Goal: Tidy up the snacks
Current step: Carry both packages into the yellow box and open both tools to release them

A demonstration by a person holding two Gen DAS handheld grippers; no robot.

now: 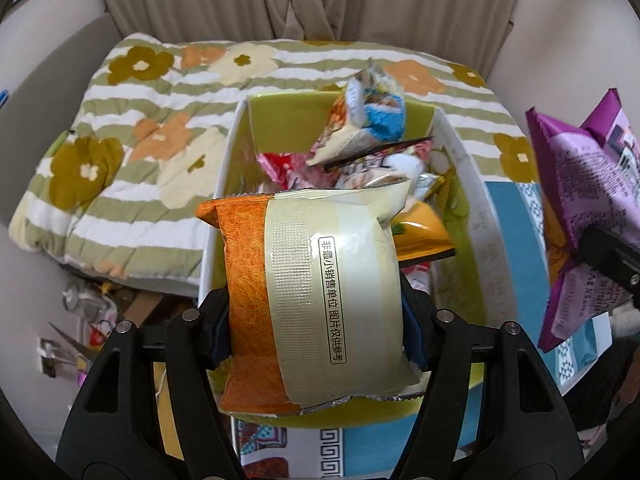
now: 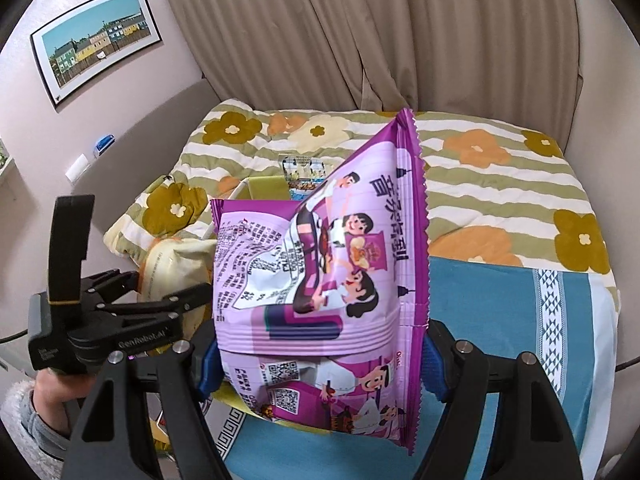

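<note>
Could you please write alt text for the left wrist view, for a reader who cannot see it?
The left claw holds an orange and cream snack bag above a green-lined box of snacks on a floral quilt. A purple bag hangs at right.

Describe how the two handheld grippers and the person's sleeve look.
Both the left gripper and the right gripper are black plastic with silver pivot screws and blue finger pads. "GenRobot.AI" is printed in white on the left one. The sleeve is fluffy and grey-white.

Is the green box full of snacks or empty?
Partly full. Several snack packets lie piled inside the green box, though its green walls show above them.
</note>
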